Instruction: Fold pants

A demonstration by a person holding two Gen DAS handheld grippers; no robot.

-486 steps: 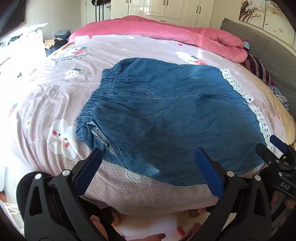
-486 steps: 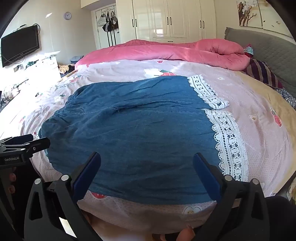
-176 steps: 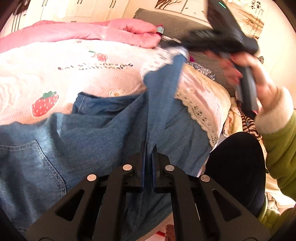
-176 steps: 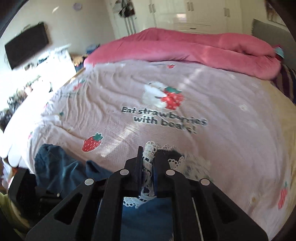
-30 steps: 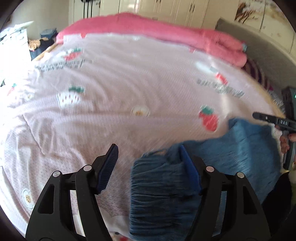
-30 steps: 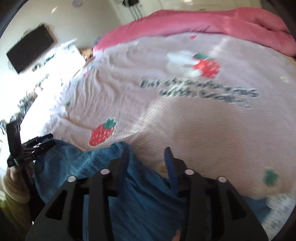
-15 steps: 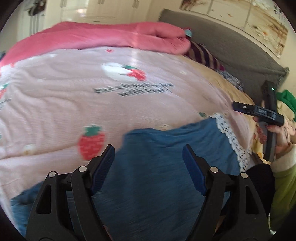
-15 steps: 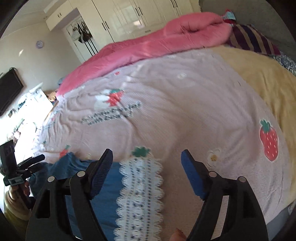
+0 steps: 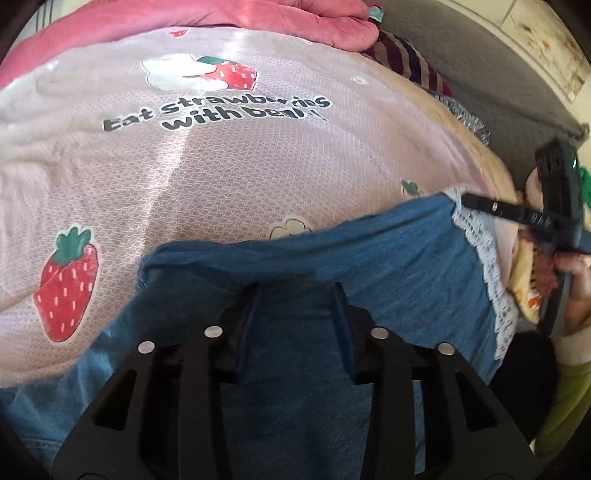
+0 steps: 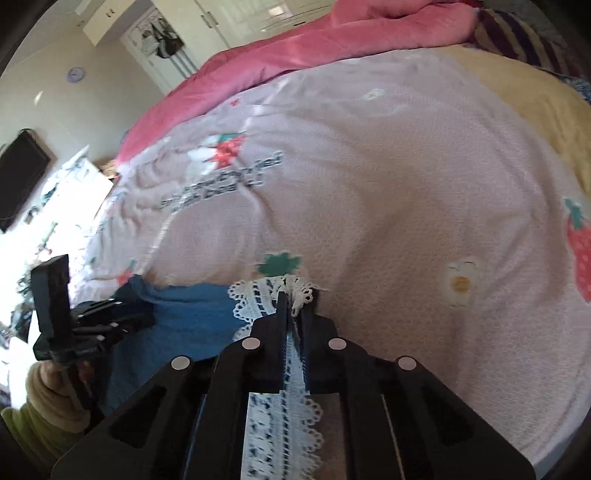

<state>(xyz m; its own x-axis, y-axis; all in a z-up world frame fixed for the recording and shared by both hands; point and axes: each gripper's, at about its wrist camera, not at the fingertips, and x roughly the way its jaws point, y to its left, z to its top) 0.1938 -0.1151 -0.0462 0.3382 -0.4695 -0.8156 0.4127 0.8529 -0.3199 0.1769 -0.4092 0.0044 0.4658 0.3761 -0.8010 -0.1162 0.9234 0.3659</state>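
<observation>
Blue denim pants (image 9: 388, 258) with a white lace hem (image 9: 487, 266) lie folded on a pink strawberry bedspread (image 9: 221, 177). My left gripper (image 9: 295, 295) hovers low over the denim just behind its far folded edge. Its jaws are closing, with flat cloth between the fingers and no visible pinch. My right gripper (image 10: 293, 299) is shut on the lace hem (image 10: 280, 424) at the pants' far right corner, and lace runs back between its fingers. In the left wrist view the right gripper (image 9: 465, 199) touches that lace corner. In the right wrist view the left gripper (image 10: 144, 317) sits over the denim (image 10: 192, 314).
A rolled pink quilt (image 9: 221, 18) lies along the far side of the bed, with a striped pillow (image 9: 406, 62) and grey headboard (image 9: 498, 66) on the right. A wall TV (image 10: 18, 177) and white wardrobes (image 10: 258, 14) stand beyond. A green-sleeved hand (image 9: 576, 280) holds the right gripper.
The right gripper's wide-open jaws have come down and shut on the lace hem. The left gripper's jaws have narrowed and sunk closer to the denim's folded edge.
</observation>
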